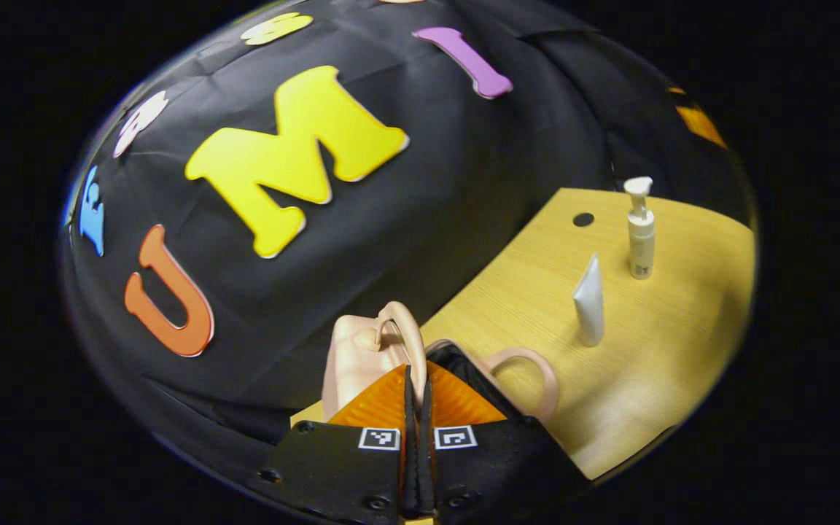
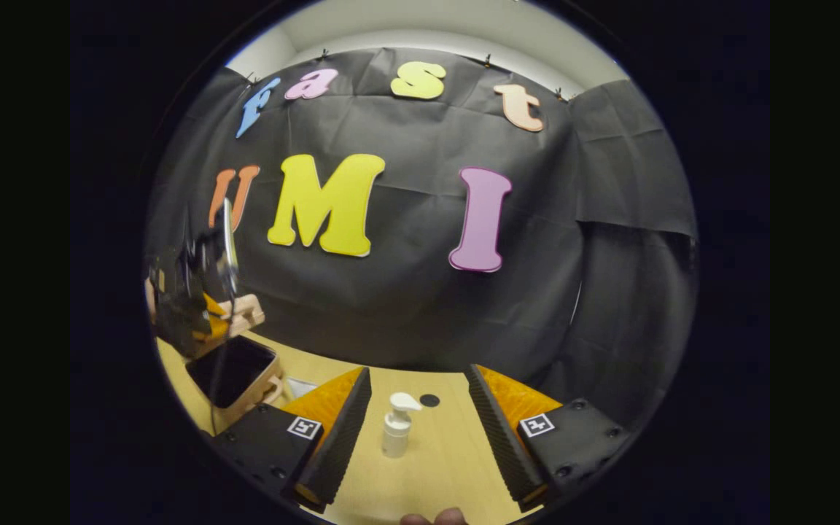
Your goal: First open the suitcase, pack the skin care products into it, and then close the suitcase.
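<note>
The pink suitcase lies open on the wooden table (image 1: 682, 343). Its lid (image 1: 358, 346) stands raised, and the black-lined base (image 1: 464, 364) with a loop handle (image 1: 537, 372) lies beside it. My left gripper (image 1: 416, 373) is shut on the lid's handle (image 1: 399, 321). A white tube (image 1: 589, 300) stands upright further along the table, with a white pump bottle (image 1: 640, 232) behind it. In the right gripper view my right gripper (image 2: 417, 370) is open, and the pump bottle (image 2: 397, 426) stands on the table between its fingers without touching them. The left gripper (image 2: 187, 306) holds up the lid (image 2: 246, 313) over the base (image 2: 230, 372).
A dark round hole (image 1: 583, 219) sits in the tabletop near the pump bottle. The black cloth wall hangs close behind the table. The table's edge curves along the right. A person's fingertip (image 2: 436, 518) shows at the bottom of the right gripper view.
</note>
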